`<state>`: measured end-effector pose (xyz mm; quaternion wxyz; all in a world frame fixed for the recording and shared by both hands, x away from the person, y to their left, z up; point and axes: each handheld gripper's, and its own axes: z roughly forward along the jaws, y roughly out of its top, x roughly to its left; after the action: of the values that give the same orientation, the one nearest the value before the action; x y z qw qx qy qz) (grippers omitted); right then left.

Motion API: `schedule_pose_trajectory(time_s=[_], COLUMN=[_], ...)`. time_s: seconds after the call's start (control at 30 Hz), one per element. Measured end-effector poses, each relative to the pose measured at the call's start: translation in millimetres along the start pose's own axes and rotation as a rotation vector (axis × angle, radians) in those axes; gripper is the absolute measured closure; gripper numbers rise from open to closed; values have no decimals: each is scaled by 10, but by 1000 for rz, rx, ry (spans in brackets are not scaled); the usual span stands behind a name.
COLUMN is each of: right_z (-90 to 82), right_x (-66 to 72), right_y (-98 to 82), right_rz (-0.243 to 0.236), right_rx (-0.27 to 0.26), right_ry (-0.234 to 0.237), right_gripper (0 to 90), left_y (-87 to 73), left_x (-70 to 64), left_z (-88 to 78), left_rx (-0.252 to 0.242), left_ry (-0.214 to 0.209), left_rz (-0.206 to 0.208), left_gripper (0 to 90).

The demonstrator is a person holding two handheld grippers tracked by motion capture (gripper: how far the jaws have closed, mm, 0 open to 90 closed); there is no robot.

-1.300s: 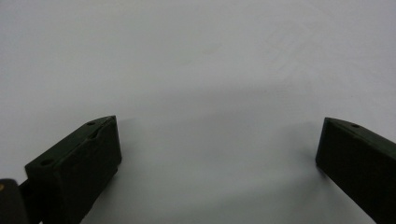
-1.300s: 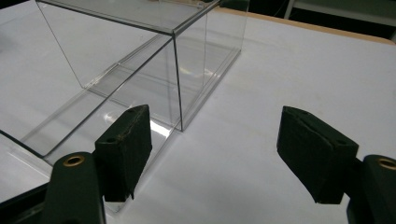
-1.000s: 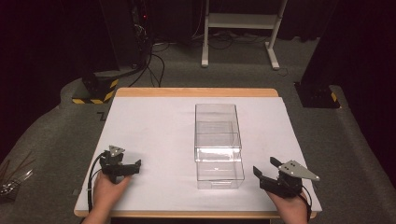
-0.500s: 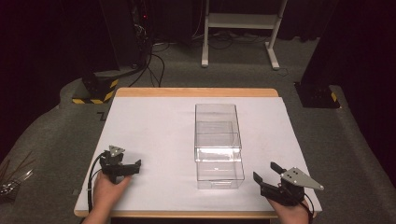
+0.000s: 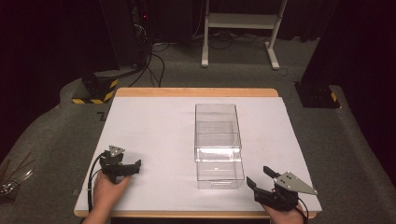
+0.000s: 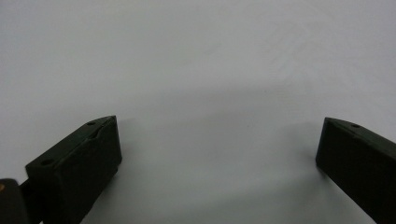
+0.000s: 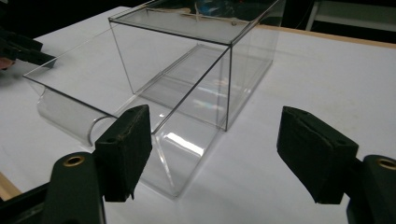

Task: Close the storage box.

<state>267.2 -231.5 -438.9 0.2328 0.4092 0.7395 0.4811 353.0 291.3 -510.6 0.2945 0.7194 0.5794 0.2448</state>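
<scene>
**Box untouched, both tools wide and waiting**

We have one clear plastic box (image 5: 217, 140) sitting at the middle of the white desk (image 5: 154, 121), its drawer (image 5: 219, 173) slid partway out toward the near edge. We count one box, one drawer, two tools.

Our left tool (image 5: 125, 167) rests near the left near corner, jaws spread over bare desk, holding nothing. Our right tool (image 5: 261, 179) sits at the near right, jaws spread wide and aimed at the drawer, just beside it but apart.

By our read, nothing is gripped yet: the work on the drawer is all ahead, and the right tool looks best placed to start.
</scene>
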Motion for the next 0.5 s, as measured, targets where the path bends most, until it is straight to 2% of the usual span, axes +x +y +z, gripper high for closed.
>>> schedule_pose_trajectory(time_s=[0.5], right_z=[142], right_x=[137], right_y=[-98], right_rz=[-21], right_rx=[46], right_ry=[39], right_gripper=[277], left_y=[0], left_x=[0], left_z=[0], left_rx=[0], left_ry=[0], left_rz=[0], left_gripper=[4])
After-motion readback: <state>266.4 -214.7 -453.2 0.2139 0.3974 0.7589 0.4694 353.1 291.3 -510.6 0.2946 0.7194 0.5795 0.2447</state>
